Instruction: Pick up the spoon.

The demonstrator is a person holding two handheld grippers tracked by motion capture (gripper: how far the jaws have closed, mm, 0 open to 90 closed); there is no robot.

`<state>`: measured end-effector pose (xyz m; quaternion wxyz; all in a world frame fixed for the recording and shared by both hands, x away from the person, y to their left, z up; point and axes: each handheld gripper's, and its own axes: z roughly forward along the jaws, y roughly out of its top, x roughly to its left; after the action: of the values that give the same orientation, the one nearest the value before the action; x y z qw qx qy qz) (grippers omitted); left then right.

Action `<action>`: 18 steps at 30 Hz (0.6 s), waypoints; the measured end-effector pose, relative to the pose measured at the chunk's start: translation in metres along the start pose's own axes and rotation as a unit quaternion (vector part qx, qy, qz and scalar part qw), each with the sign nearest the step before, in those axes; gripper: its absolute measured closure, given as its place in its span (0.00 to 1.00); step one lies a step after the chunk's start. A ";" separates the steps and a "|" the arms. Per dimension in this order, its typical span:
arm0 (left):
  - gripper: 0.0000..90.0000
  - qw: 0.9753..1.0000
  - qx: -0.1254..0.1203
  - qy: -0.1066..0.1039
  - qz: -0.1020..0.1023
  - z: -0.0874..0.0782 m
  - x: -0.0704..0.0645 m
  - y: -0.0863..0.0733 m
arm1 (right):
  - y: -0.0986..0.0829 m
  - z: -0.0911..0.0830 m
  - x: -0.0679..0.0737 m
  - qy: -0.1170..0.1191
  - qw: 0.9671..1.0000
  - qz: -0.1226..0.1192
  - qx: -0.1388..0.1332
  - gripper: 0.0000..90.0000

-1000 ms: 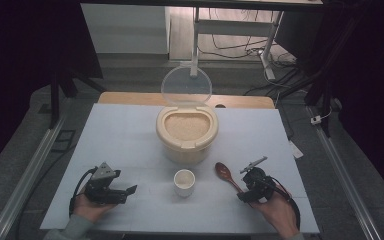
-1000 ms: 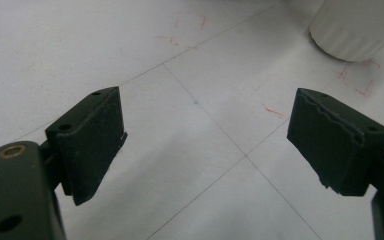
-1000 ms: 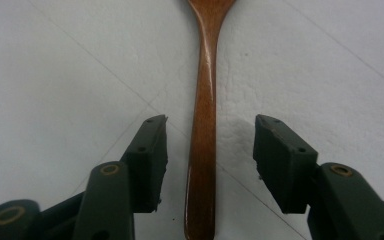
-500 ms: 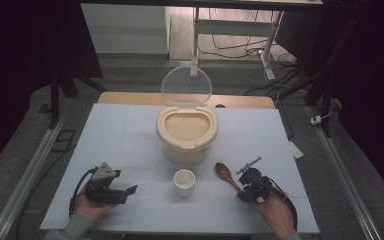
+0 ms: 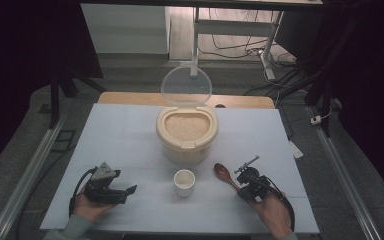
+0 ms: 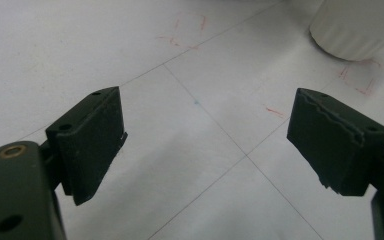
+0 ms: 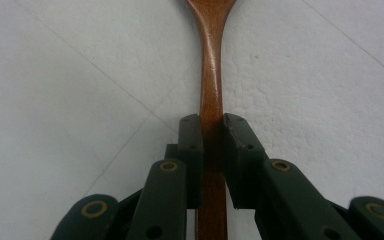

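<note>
A brown wooden spoon (image 5: 225, 174) lies on the white table, right of a small white cup (image 5: 184, 182). My right gripper (image 5: 244, 186) is shut on the spoon's handle (image 7: 212, 90); both jaws press its sides. Behind the cup stands a cream rice container (image 5: 187, 132), full of rice, with its clear lid (image 5: 186, 88) raised. My left gripper (image 5: 130, 190) rests at the front left with its jaws wide apart and only bare table between them (image 6: 205, 135). The cup's base (image 6: 355, 27) shows at the upper right of the left gripper view.
The white table top (image 5: 120, 135) ends in a wooden strip (image 5: 130, 98) at the back. Metal rails (image 5: 27, 175) run along both sides. Faint red marks (image 6: 190, 30) are drawn on the table near the cup.
The right gripper has slid slightly toward the front edge along the spoon's handle and turned a little. The left gripper has stayed put.
</note>
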<state>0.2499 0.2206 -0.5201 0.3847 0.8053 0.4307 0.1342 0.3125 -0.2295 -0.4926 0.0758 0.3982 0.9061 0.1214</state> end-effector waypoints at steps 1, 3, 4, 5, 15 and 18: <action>0.17 1.000 0.000 0.000 0.000 0.000 0.000 0.000 | -0.001 0.000 -0.001 0.002 1.000 0.003 -0.003 0.88; 0.17 1.000 0.000 0.000 0.000 0.000 0.000 0.000 | -0.002 -0.002 -0.003 0.010 1.000 0.005 -0.009 0.88; 0.17 1.000 0.001 0.000 0.000 0.000 0.000 0.000 | -0.002 -0.004 -0.004 0.015 1.000 0.007 -0.014 0.88; 0.17 1.000 0.001 0.000 0.000 0.000 0.000 0.000 | -0.003 -0.007 -0.006 0.017 1.000 0.010 -0.020 0.88; 0.17 1.000 0.001 0.001 0.000 0.000 0.000 0.000 | -0.011 -0.029 -0.016 0.047 0.996 0.019 -0.074 0.88; 0.17 1.000 0.001 0.001 0.000 0.000 0.000 0.000 | -0.012 -0.034 -0.017 0.058 0.995 0.016 -0.086 0.88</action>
<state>0.2502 0.2208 -0.5204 0.3833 0.8056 0.4312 0.1348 0.3076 -0.2560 -0.4631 0.0555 0.3969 0.8887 0.2228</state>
